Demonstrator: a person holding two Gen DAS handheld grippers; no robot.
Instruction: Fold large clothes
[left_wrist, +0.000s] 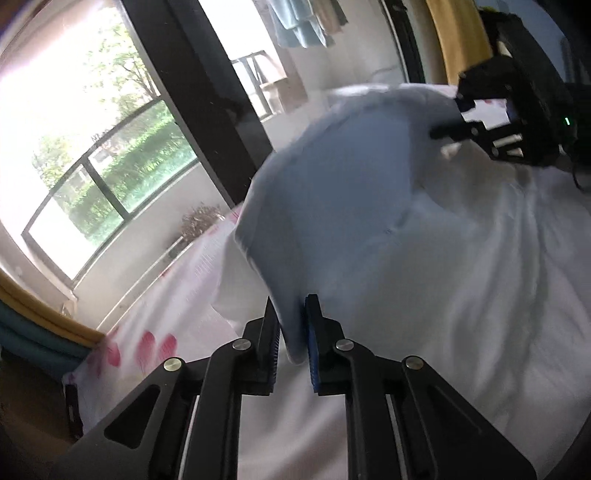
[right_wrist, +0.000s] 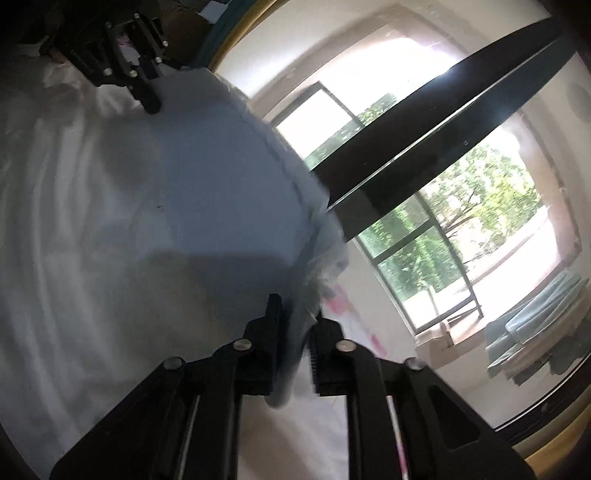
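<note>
Left wrist view first: the left gripper (left_wrist: 291, 328) has its two fingers clamped on an edge of the pale blue garment (left_wrist: 343, 192), and the cloth rises away from it in a blurred sheet above the white bedsheet (left_wrist: 480, 295). Across the bed, the right gripper (left_wrist: 448, 122) is pinching the far edge of that same garment, so the fabric hangs stretched between the two. Over to the right wrist view and it's the mirror of that: the right gripper (right_wrist: 297, 332) is closed on a bunched blue edge, the garment (right_wrist: 207, 177) spreads out ahead, and the left gripper (right_wrist: 149, 99) bites the opposite end at the top of the picture. Beyond the bed, a window (left_wrist: 122, 177) shows green trees, with a floral-print cover (left_wrist: 159, 332) along the bed's side.

As for progress, I'd call this early to middle going. The garment is lifted and spread, both edges held, yet no finished fold is visible anywhere; blur hides finer creases. Laying it down, doubling it over and smoothing all seem left to do.
</note>
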